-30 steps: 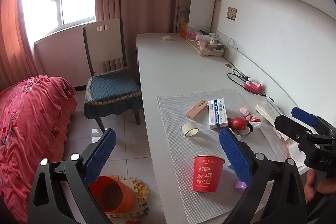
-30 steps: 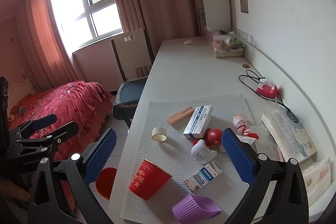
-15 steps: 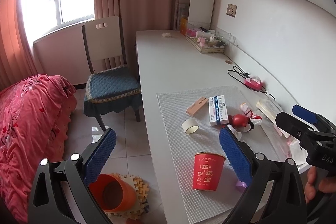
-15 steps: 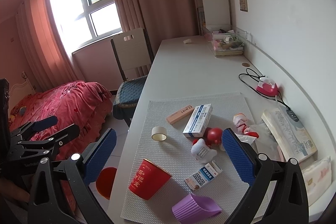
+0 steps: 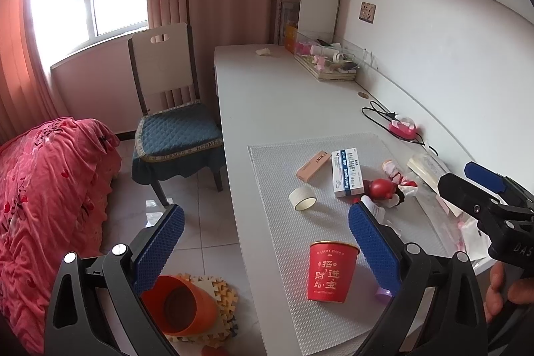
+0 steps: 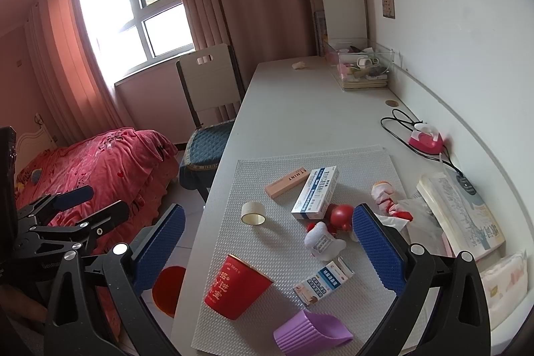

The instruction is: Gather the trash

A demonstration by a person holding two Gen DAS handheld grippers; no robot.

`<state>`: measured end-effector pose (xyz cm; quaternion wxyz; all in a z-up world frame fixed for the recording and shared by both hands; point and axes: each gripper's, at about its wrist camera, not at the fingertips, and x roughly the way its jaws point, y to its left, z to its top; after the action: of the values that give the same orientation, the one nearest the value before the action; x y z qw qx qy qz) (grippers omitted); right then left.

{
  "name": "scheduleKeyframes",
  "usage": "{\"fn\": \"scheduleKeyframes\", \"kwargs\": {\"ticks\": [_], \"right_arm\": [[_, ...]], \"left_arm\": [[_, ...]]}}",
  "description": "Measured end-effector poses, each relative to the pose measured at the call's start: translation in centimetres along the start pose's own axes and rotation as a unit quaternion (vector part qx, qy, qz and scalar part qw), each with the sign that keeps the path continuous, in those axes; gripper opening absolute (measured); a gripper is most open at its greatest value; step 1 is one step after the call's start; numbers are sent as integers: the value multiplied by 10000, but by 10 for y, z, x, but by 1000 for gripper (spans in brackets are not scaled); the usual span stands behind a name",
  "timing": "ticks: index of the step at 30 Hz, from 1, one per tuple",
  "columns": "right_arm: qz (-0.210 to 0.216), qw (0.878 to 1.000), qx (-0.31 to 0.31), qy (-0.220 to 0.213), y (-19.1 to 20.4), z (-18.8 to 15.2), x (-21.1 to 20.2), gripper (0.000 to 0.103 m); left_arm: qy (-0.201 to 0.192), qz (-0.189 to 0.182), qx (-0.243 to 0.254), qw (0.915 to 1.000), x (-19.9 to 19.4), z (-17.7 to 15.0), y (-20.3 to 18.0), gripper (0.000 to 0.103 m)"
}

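Gaping, both ridged blue-padded jaws (empty) above tapered red paper cup [image 5: 331,271].

Around the red paper cup [image 6: 238,287] we see bare mat [image 6: 267,249] toward the tape roll [image 6: 252,213]; the purple cup [image 6: 310,335] and small carton [image 6: 323,282] crowd its right side, and the desk edge drops away left.
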<state>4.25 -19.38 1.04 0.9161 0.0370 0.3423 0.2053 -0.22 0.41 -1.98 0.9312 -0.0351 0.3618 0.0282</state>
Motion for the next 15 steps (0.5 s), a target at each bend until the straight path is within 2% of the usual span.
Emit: {"fn": "scheduleKeyframes", "kwargs": {"ticks": [7, 15], "right_arm": [[-6, 10000, 11, -3, 1, 0, 0, 98], [-118, 9997, 166, 112, -10, 0, 4, 98]], "left_arm": [[52, 21, 25, 10000, 2, -1, -1, 97], [445, -155, 164, 9988, 15, 0, -5, 97]]}}
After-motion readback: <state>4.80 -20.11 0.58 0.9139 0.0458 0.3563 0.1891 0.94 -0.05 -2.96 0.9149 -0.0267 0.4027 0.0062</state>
